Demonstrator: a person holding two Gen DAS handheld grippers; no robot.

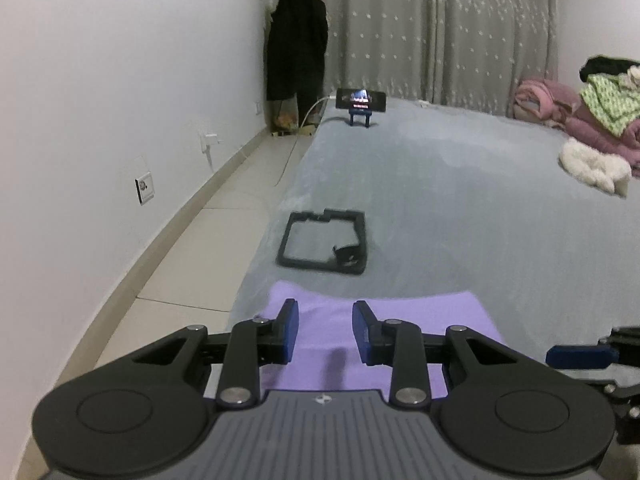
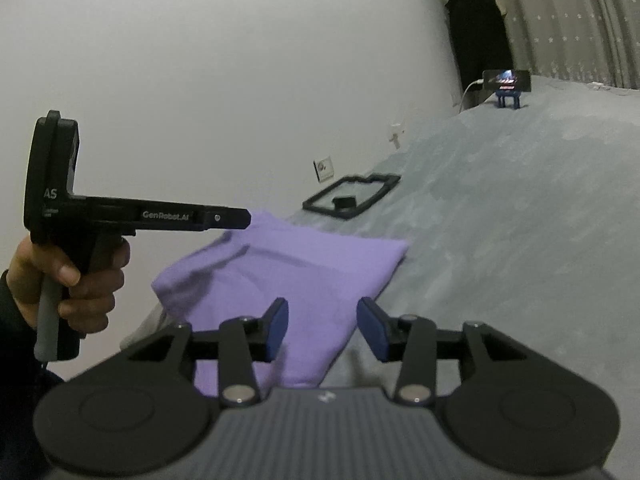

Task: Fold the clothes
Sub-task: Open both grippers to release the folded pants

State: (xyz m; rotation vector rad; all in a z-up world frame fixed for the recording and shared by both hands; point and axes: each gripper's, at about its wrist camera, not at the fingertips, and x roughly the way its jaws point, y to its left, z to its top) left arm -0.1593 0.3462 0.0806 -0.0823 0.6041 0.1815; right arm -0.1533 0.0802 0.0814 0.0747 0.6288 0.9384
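Purple garment [image 2: 280, 276] lies folded flat at the near edge of the bed [image 2: 520, 240] — soft, light, likely to sag; best taken at a corner or hem. Left hand-held gripper [image 1: 325, 330] and right hand-held gripper [image 2: 322, 326] hover over it, jaws apart, empty.

Lilac garment [image 2: 288, 280]: soft knit cloth, matt, smooth, faint creases. Bed cover [image 1: 460, 208]: grey plush fabric, brushed nap, patchy sheen. Left gripper [image 1: 325, 334]: matt black plastic arms, blue rubbery pads, bright metal pivot pins, ribbed grey housing. Right gripper [image 2: 322, 330]: same make-up. Black frame [image 1: 322, 242]: matt moulded plastic. Wall [image 1: 120, 80]: smooth painted white. Floor [image 1: 224, 232]: pale tiles, slight gloss. Curtain [image 1: 440, 28]: grey woven cloth, small pale print. Cream item [image 1: 592, 166]: fluffy fleece.
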